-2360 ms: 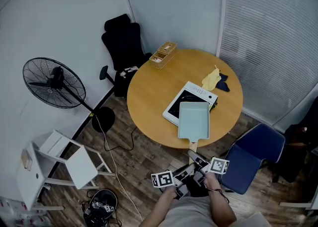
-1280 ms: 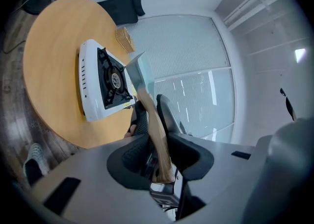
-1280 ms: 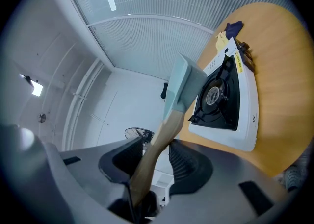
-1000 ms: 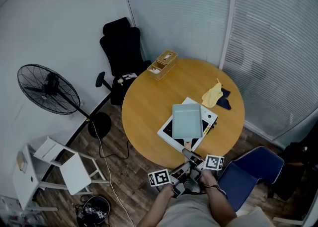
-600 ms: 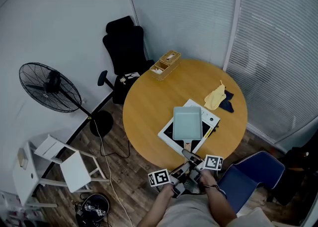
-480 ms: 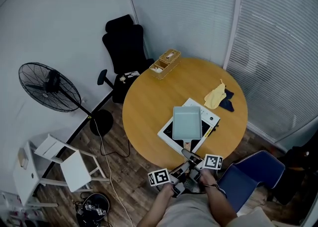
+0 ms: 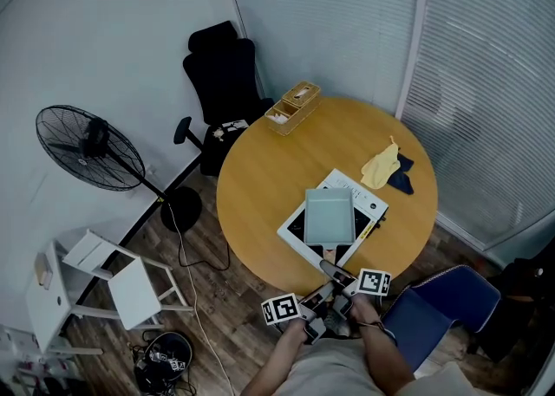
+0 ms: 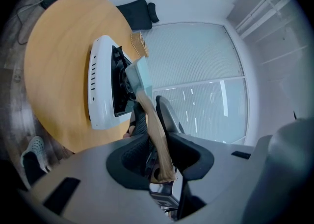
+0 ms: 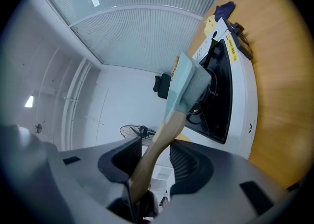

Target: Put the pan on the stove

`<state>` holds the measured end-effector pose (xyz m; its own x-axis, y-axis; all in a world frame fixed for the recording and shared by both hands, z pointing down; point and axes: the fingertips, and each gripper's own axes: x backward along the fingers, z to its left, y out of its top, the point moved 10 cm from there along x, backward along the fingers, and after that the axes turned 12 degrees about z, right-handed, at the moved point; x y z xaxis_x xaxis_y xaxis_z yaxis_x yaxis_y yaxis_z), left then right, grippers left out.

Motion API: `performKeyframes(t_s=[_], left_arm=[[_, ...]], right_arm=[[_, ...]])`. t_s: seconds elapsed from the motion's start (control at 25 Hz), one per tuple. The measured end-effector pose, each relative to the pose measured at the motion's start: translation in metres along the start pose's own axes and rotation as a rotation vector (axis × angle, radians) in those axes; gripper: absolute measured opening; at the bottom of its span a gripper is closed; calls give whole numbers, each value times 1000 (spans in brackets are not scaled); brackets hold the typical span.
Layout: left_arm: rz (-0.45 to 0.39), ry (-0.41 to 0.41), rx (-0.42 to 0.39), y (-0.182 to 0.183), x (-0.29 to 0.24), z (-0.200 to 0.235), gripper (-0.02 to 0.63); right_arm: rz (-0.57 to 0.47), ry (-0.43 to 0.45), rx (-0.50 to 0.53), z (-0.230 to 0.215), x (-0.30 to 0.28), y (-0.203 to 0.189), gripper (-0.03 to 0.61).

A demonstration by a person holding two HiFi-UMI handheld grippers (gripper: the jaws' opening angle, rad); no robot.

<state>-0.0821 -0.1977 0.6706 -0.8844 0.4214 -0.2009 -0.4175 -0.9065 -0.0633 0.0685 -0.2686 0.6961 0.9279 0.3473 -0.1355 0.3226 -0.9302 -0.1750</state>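
Note:
A pale blue rectangular pan (image 7: 329, 217) lies over the black glass of the white stove (image 7: 362, 198) on the round table. Its wooden handle (image 7: 327, 257) points toward me. My left gripper (image 7: 317, 299) and right gripper (image 7: 343, 287) meet at the handle's end. In the left gripper view the left gripper (image 8: 151, 120) is shut on the handle, with the pan (image 8: 140, 76) over the stove (image 8: 100, 86). In the right gripper view the right gripper (image 9: 157, 144) has just been opening. The handle lies between its jaws against one pad, with a gap at the other. The pan (image 9: 186, 86) hangs over the stove (image 9: 240, 100).
On the wooden table (image 7: 260, 186) are a wicker box (image 7: 293, 107) at the far edge and yellow and dark cloths (image 7: 386, 167) beside the stove. A black office chair (image 7: 224, 74), a floor fan (image 7: 87, 147), a white stool (image 7: 113, 277) and a blue chair (image 7: 442, 308) surround the table.
The pan has moved from the stove's near edge, where it overhung toward me, to over the middle of the stove. Both grippers stayed at the handle's end.

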Motion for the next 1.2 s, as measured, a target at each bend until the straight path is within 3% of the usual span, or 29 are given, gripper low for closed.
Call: performKeyframes(t_s=[0.2, 0.4, 1.2], left_arm=[[-23, 24, 6, -1, 1, 0, 138], [-16, 40, 17, -3, 3, 3, 135], [10, 24, 45, -12, -1, 10, 130]], right_arm=[[0, -46, -51, -4, 2, -2, 183], [2, 10, -47, -7, -3, -5, 179], [37, -53, -20, -8, 4, -10, 178]])
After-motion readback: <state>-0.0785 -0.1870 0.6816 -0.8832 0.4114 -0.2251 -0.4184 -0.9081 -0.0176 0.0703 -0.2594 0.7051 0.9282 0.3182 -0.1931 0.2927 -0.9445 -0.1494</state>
